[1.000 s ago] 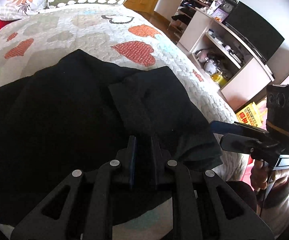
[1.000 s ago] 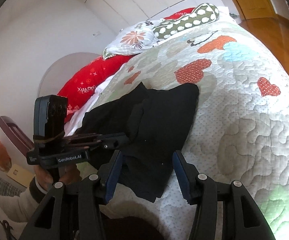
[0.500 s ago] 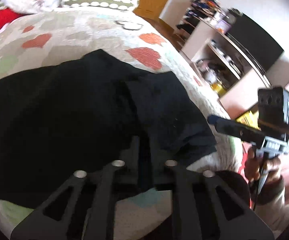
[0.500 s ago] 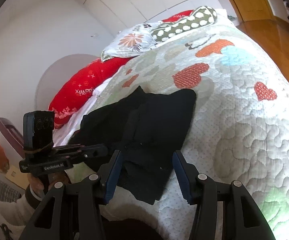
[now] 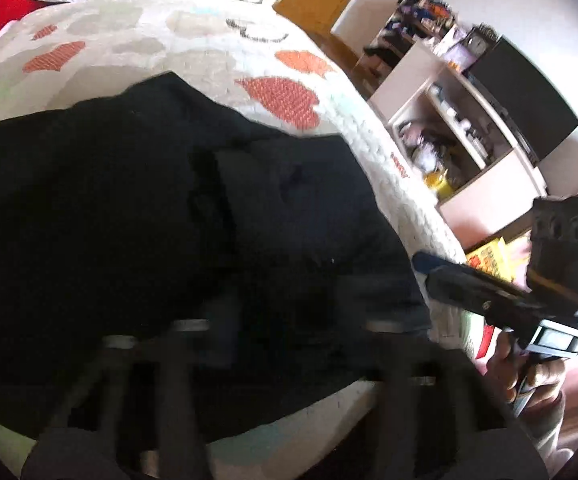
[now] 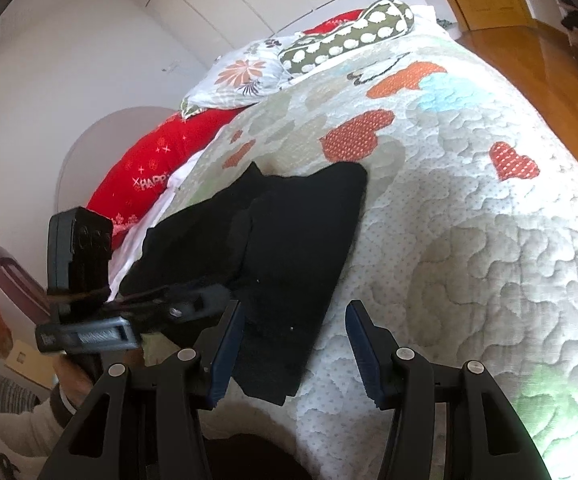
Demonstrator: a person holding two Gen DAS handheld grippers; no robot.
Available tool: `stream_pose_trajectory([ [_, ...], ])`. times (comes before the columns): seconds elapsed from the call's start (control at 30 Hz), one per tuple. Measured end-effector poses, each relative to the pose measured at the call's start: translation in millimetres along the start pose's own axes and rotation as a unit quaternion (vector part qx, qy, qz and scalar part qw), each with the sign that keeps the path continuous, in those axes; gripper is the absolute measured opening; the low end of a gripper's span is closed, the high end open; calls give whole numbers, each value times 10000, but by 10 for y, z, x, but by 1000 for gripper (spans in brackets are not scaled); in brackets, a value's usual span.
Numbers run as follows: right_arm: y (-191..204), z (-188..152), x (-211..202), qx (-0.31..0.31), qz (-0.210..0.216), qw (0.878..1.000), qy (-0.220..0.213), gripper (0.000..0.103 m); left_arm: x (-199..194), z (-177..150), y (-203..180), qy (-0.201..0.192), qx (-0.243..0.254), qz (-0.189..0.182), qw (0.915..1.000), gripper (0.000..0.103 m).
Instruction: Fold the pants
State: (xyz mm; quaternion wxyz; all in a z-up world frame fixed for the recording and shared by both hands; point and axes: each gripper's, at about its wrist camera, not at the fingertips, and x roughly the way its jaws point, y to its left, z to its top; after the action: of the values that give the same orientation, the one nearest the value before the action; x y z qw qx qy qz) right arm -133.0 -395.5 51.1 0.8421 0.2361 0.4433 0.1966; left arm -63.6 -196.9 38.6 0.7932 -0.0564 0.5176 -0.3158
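Narrowing again after letting go of the black fabric pants [image 5: 137, 216] a second ago, the left gripper [image 5: 285, 312] hangs blurred over their near edge on the heart-patterned quilted bedspread [image 6: 469, 216], grip unclear, suggesting re-gripping, while the right gripper [image 6: 295, 344] waits half-open and empty.

Both wrist views look down, close, across the bed [image 5: 217, 40]; both share the pants [image 6: 289, 232]

Right wrist view: red pillow [image 6: 145, 168] carries white lettering, legible as "HAPPY"; the rest is cut off by the bedding. Label plate on the left gripper [image 6: 225, 296] is smeared, unreadable. Left wrist view: yellow box [image 5: 489, 258] shows red characters, probably Chinese, too blurred to read.
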Motion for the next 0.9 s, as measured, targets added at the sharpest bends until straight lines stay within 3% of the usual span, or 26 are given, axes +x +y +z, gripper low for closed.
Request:
stream_pose_trajectory([
  [0.07, 46, 43, -26, -115, -37, 9999, -40, 51, -119, 62, 44, -132, -23, -114, 9998, 21],
  [0.17, 186, 128, -11, -347, 52, 9994, -73, 51, -465, 104, 158, -596, 133, 411, 9973, 21],
  [0.33, 468, 277, 294, -1046, -170, 9941, 230, 51, -449, -57, 383, -412, 142, 1007, 9940, 21],
  [0.43, 610, 319, 580, -1672, -595, 9828, 510, 51, -409, -131, 355, -492, 217, 1231, 9909, 24],
  [0.53, 640, 268, 914, -2152, -1335, 9600, 1193, 51, -425, -172, 336, -524, 257, 1342, 9892, 32],
  [0.57, 653, 252, 925, -2254, -1403, 9560, 1246, 51, -441, -189, 361, -503, 219, 1301, 9900, 33],
  [0.7, 734, 284, 650, -2293, -1201, 9614, 932, 51, -541, -221, 455, -571, -18, 1257, 9904, 50],
  [0.83, 852, 251, 610, -2439, -762, 9632, 840, 51, -498, -245, 477, -521, -181, 1191, 9913, 51],
  [0.87, 890, 100, 812, -2732, -707, 9492, 1395, 51, -485, -257, 466, -509, -190, 1196, 9913, 51],
  [0.9, 883, 5, 914, -2944, -874, 9376, 1631, 51, -486, -272, 447, -505, -189, 1170, 9917, 51],
])
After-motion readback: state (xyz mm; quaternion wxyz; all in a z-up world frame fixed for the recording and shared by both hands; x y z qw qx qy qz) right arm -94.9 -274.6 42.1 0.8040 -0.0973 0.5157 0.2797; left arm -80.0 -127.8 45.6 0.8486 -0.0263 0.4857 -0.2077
